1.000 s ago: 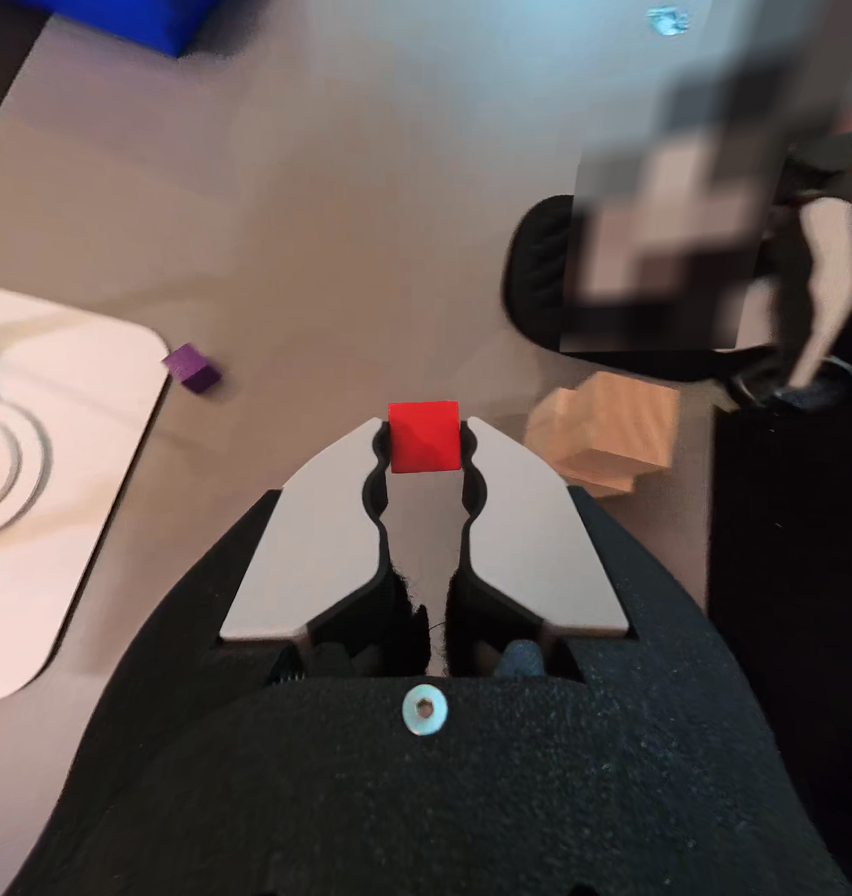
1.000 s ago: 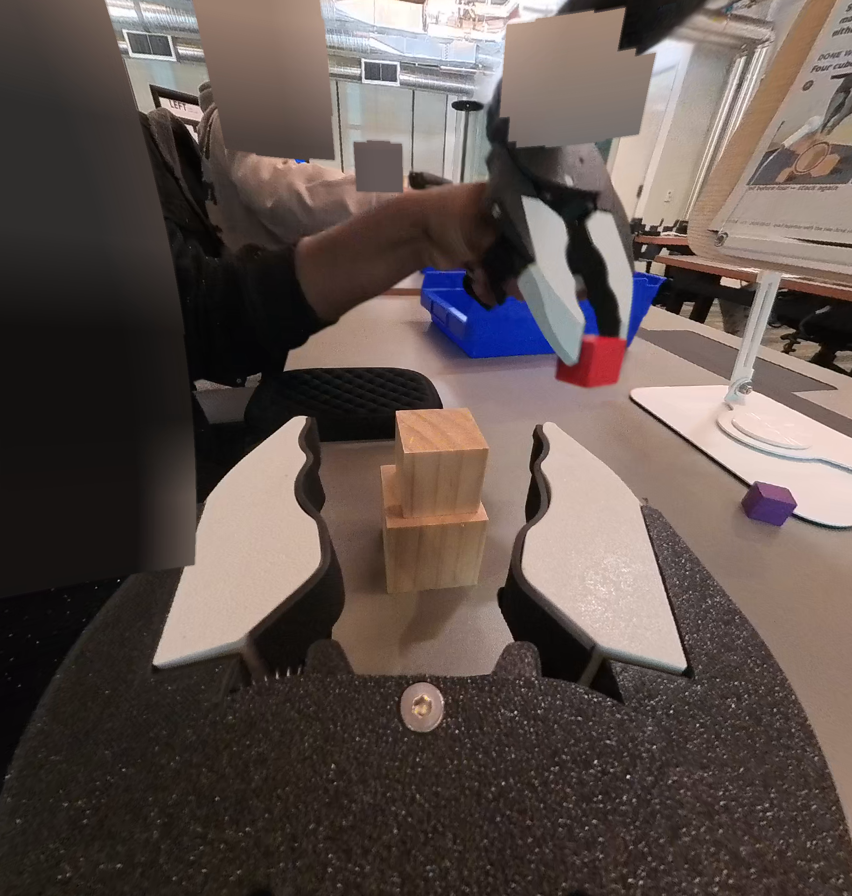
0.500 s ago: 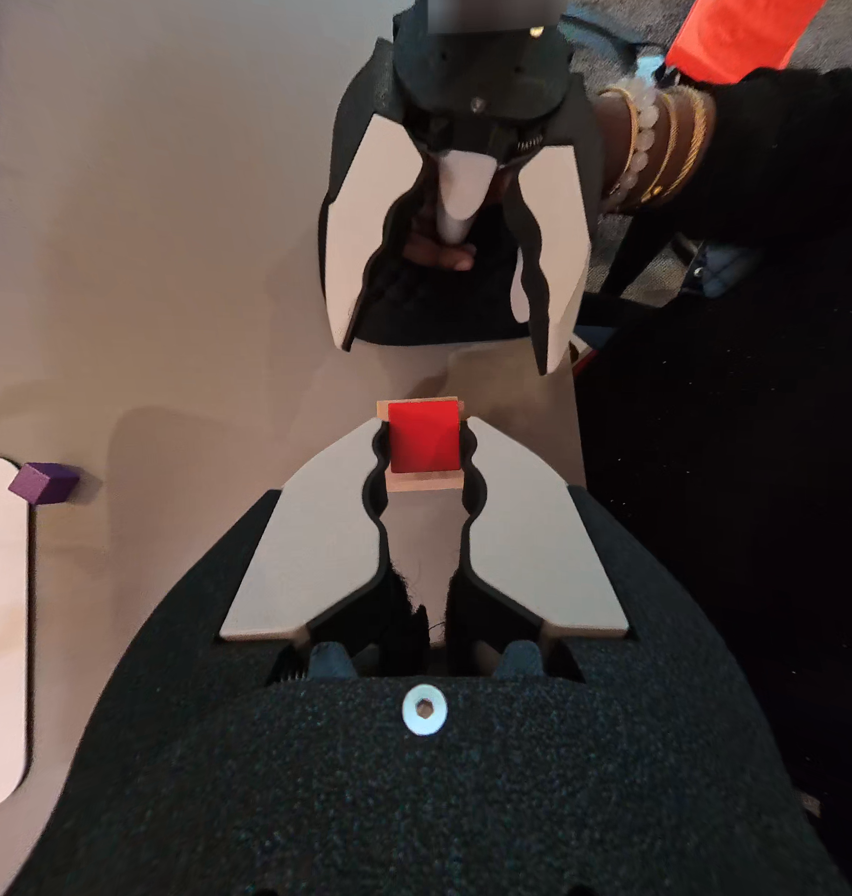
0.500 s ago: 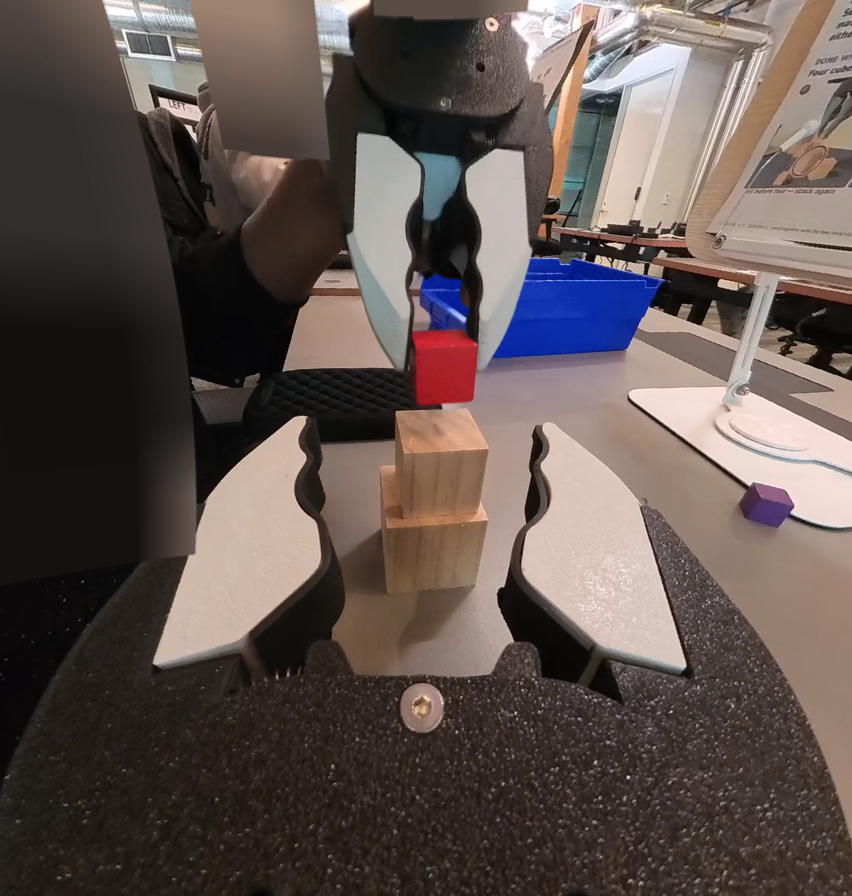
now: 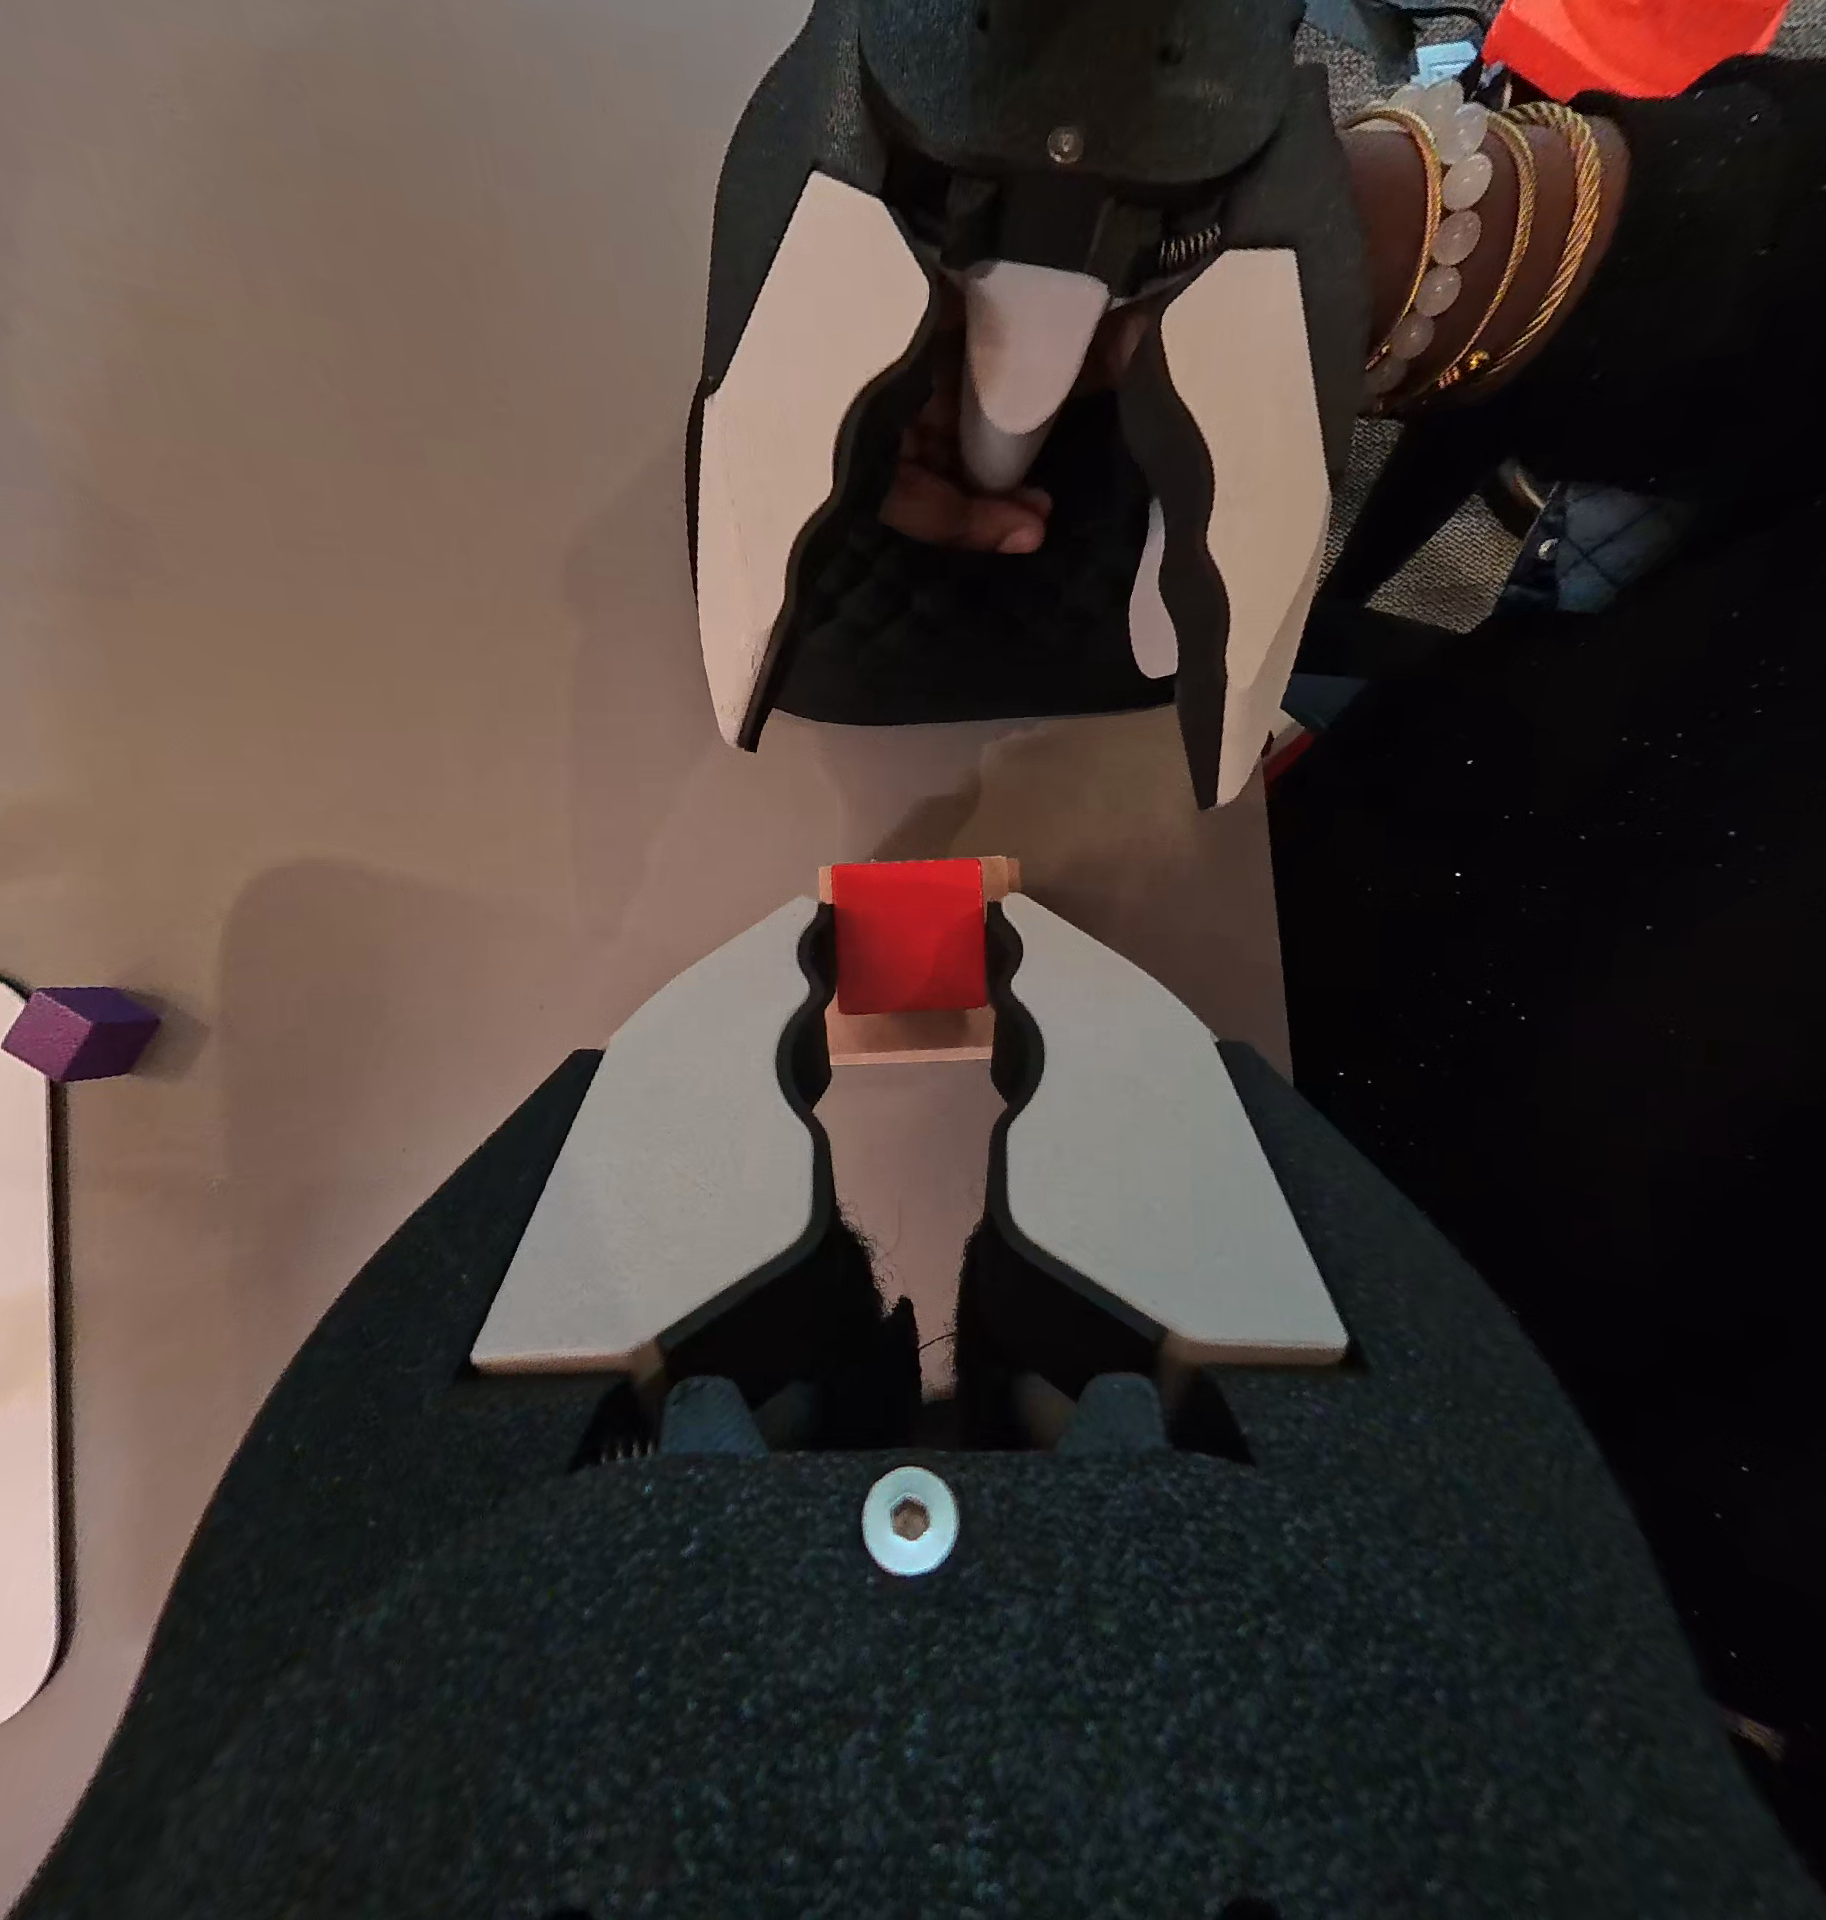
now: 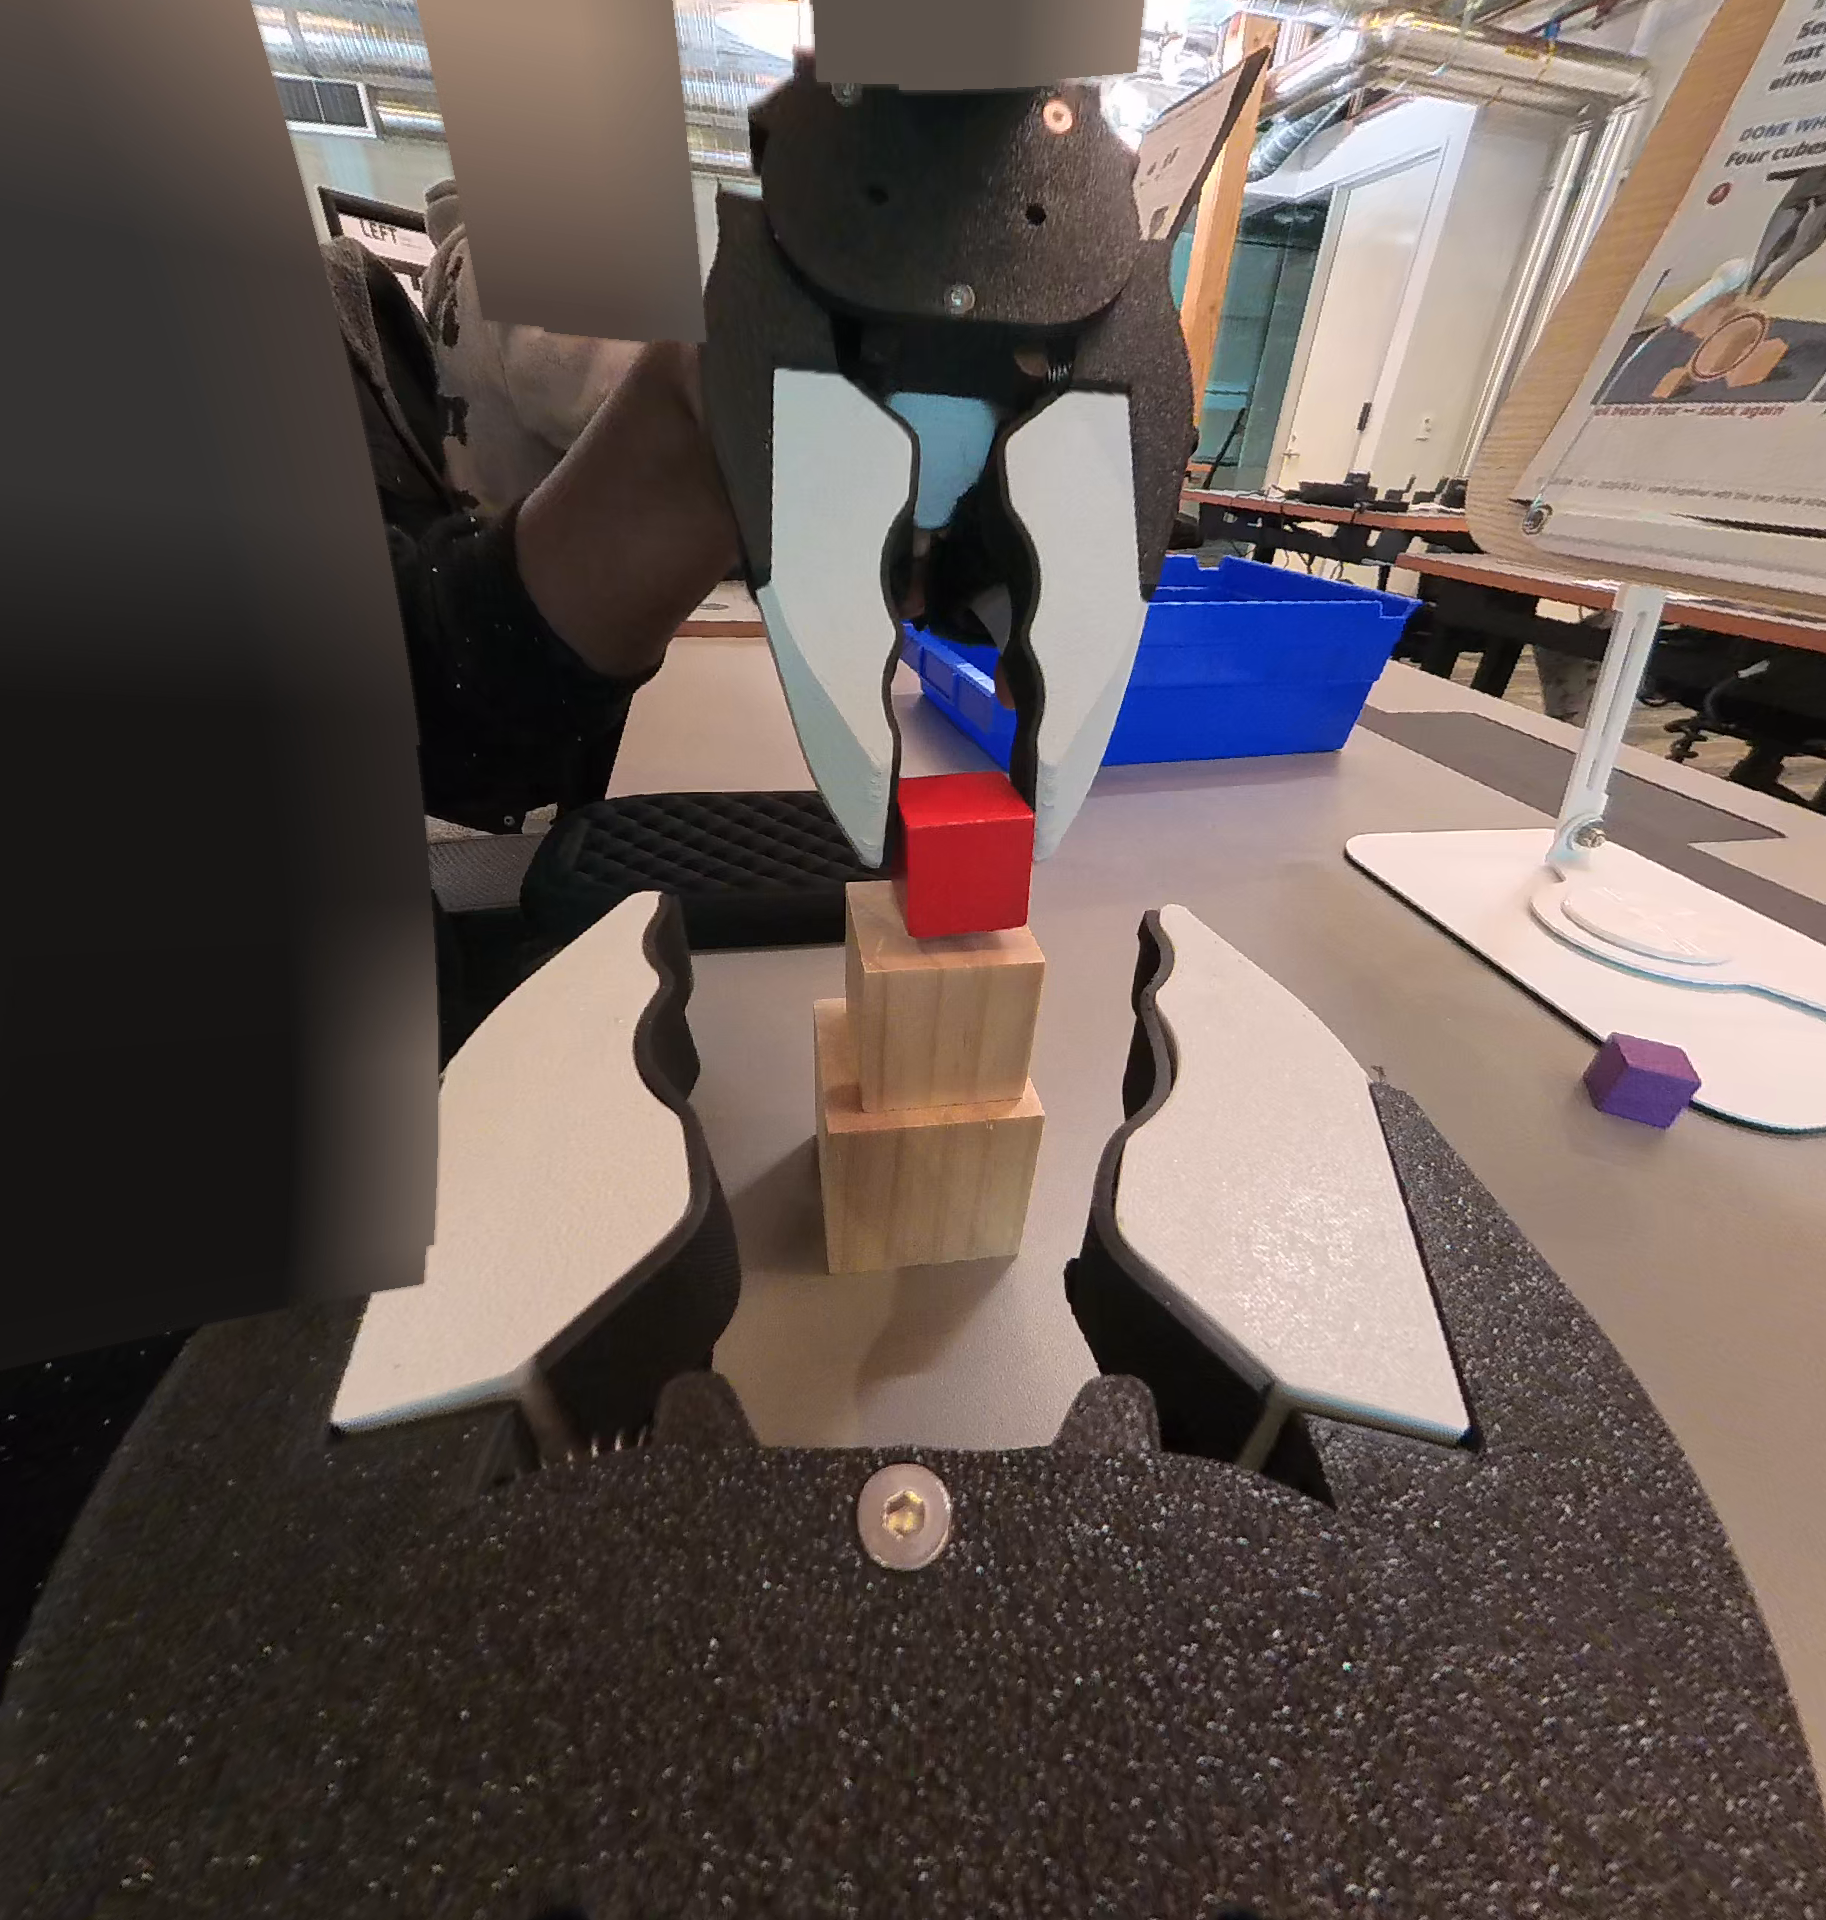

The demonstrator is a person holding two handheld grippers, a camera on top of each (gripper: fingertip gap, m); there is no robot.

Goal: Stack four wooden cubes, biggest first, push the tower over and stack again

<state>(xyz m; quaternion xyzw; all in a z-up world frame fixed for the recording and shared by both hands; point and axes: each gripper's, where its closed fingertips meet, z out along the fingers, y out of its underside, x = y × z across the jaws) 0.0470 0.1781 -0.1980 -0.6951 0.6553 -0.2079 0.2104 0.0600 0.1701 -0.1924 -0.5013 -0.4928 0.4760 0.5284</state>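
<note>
Left gripper (image 5: 911,940): one red cube (image 5: 909,935)

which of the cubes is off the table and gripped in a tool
The red cube: the left tool pinches it between its fingers, just above the upper of the two stacked wooden cubes. The purple cube lies loose on the table.

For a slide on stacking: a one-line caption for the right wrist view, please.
Left tongs hold a red cube over two stacked wooden cubes; right tongs open around them.

dim overhead view, soft shadows; bright daylit background, sharp, edges bowed.
</note>
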